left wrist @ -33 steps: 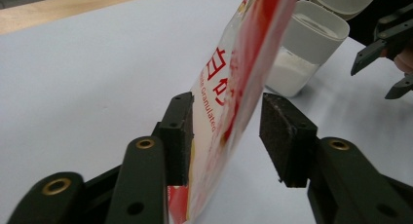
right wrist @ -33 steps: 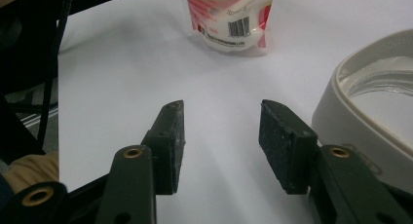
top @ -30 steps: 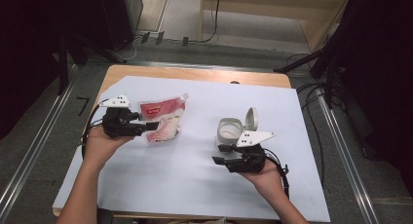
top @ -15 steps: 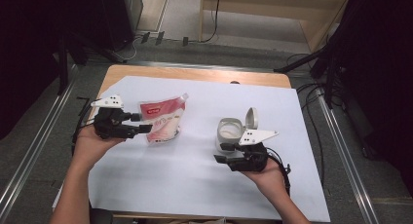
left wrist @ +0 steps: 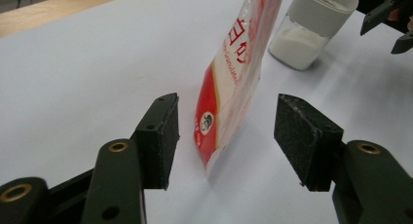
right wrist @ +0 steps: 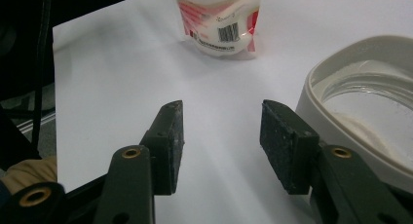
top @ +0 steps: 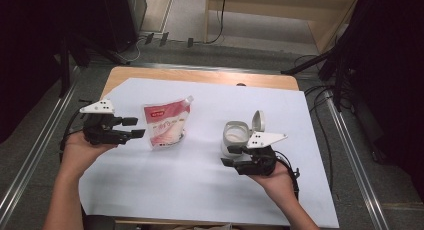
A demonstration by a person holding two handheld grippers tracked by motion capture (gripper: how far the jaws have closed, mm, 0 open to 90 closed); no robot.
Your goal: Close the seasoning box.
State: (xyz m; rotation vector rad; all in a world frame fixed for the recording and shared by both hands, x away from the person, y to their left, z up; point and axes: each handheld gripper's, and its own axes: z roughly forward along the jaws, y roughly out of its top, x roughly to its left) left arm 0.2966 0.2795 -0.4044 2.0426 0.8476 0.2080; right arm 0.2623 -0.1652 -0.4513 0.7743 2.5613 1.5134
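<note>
A red-and-white spouted pouch (top: 165, 125) stands upright on the white sheet (top: 200, 190). My left gripper (top: 134, 127) is just to its left, at its near edge. Its jaws have just been opening, and in the left gripper view the pouch (left wrist: 234, 78) shows between the pads (left wrist: 163, 136) with neither pad touching it. A glass jar (top: 236, 135) of white powder stands at centre right with its flip lid (top: 258, 121) raised. My right gripper (top: 229, 156) hovers open just in front of the jar (right wrist: 360, 107), with nothing in it.
The white sheet covers most of a wooden table (top: 200, 76). Metal rails (top: 30, 160) run along both sides of the table. Dark equipment and cables (top: 320, 65) stand beyond the far edge.
My left gripper has let go of the pouch and drawn back to the left. The pouch now stands on its own. The right gripper and jar have not moved.
</note>
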